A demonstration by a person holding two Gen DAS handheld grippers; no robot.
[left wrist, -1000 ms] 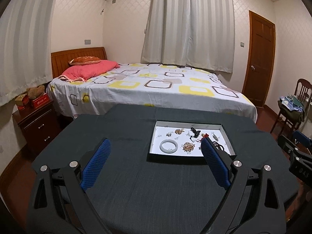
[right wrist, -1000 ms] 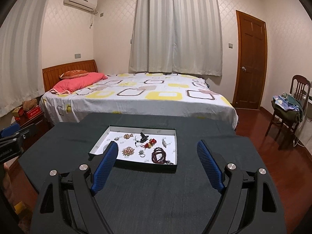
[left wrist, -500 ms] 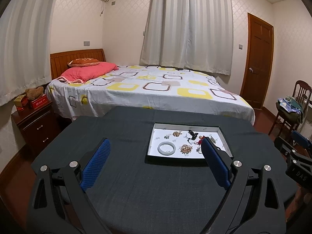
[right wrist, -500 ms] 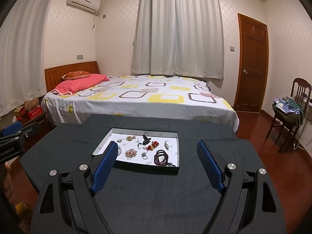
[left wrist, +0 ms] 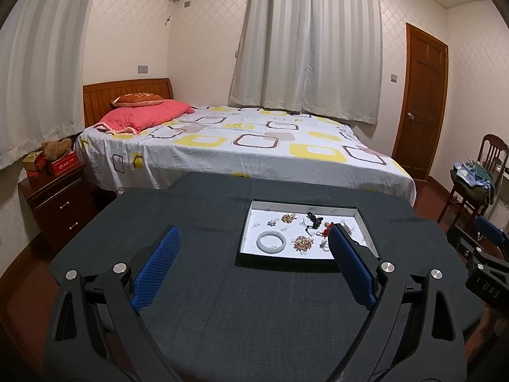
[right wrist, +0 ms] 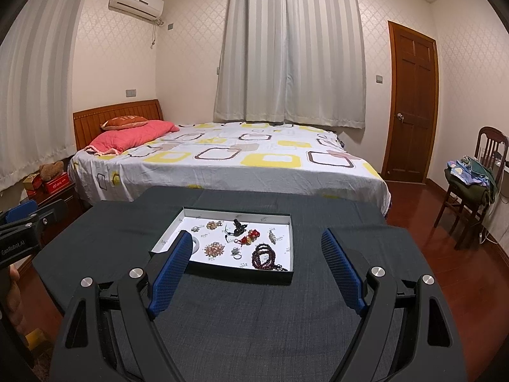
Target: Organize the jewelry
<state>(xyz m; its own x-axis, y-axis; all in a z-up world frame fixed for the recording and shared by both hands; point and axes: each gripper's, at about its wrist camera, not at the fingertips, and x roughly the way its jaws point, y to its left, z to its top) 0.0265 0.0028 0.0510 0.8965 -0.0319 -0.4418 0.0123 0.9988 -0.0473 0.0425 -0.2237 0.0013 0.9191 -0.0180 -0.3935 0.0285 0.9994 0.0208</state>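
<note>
Nightstand (left wrist: 60,197): dark wood, far left by the bed, with a brown teddy bear (left wrist: 56,149) on red boxes on top.
Bed (left wrist: 241,146): behind the table, white sheet with yellow and brown squares, a pink pillow (left wrist: 144,119) at the head end.
Table (left wrist: 203,302): covered in dark grey cloth, in front of the bed.
Left gripper (left wrist: 253,265): low over the near part of the table, its two blue fingers wide apart, nothing between them.
Tray (right wrist: 222,274): a flat black box with a white floor, sitting on the table past both tools.
White bangle (left wrist: 271,242): a pale ring lying flat in the near left part of the tray.
Gold cluster (right wrist: 214,249): a little heap of shiny bits, just right of the bangle.
Black charm (right wrist: 238,226): near the back of the tray, on a thin cord.
Red charm (right wrist: 249,237): just right of and a bit nearer than the black one.
Dark red bead bracelet (right wrist: 264,257): coiled up in the near right part of the tray.
Right gripper (right wrist: 256,265): low over the table, blue fingers wide apart, holding nothing; the tray shows between them.
Door (right wrist: 410,105): brown wood, closed, on the right wall.
Chair (right wrist: 470,187): far right, with clothes piled on the seat.
</note>
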